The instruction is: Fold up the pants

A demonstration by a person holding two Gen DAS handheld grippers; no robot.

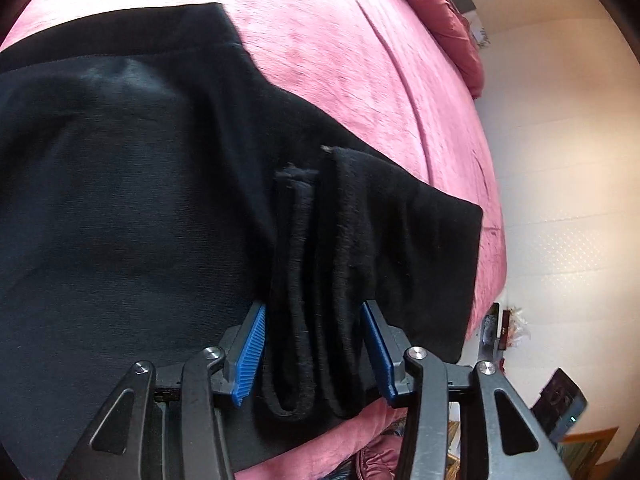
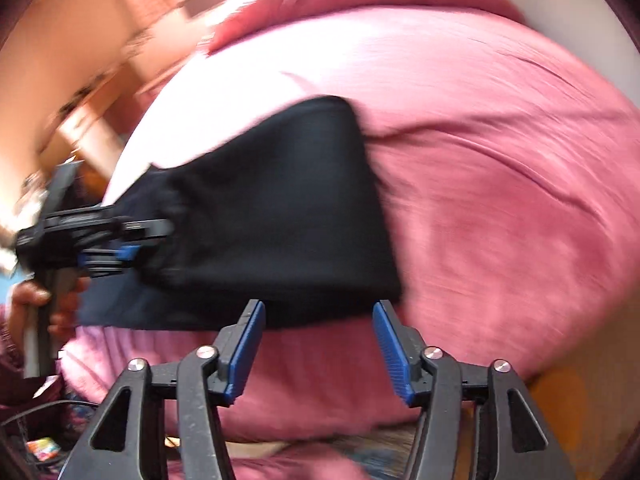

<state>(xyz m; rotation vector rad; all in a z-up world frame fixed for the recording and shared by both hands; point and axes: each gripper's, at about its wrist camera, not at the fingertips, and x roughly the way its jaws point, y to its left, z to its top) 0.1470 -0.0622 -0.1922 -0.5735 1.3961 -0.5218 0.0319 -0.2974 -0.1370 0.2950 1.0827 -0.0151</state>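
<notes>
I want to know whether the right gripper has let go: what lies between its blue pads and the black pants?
In the right wrist view, only pink bedspread shows between the right gripper pads; the pants edge lies just beyond their tips, ungripped.

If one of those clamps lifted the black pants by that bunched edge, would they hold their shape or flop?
Probably flop: the black pants drape flat over the pink bedspread, and the bunched edge between the left gripper's jaws collapses into soft ridges. The fuzzy knit looks grippy rather than slippery. The folded layers would likely slide apart when lifted.
</notes>
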